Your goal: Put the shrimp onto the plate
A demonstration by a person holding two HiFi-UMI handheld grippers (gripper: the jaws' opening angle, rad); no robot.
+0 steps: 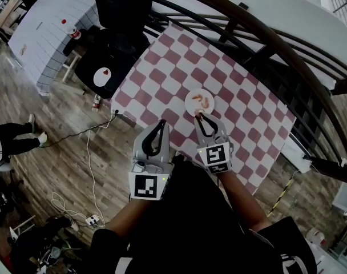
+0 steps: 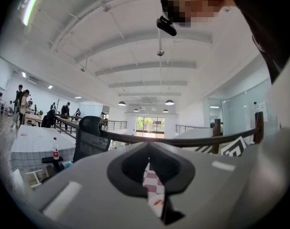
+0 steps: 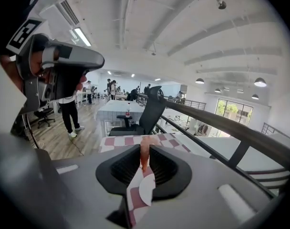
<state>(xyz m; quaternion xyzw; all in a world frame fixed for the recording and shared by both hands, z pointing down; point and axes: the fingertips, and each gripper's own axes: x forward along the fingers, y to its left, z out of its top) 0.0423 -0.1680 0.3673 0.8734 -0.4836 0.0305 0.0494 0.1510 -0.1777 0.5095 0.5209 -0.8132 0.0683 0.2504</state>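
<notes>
- Pinching a pale orange shrimp (image 3: pixel 144 154), the right gripper (image 1: pixel 200 116) hangs at the near rim of the round white plate (image 1: pixel 190 103).
- Left gripper (image 1: pixel 161 123) — jaws pressed together — at the near edge of the red-and-white checked table (image 1: pixel 162 73).

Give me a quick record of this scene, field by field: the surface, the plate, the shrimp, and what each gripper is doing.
surface: table under a red-and-white checked cloth
plate: white plate on the cloth, just ahead of the right gripper
on plate: orange shrimp on the plate
right gripper: shut on the held shrimp, at the plate's near rim
left gripper: jaws together, nothing between them, beside the right gripper
task state: held shrimp not yet set on the plate
</notes>
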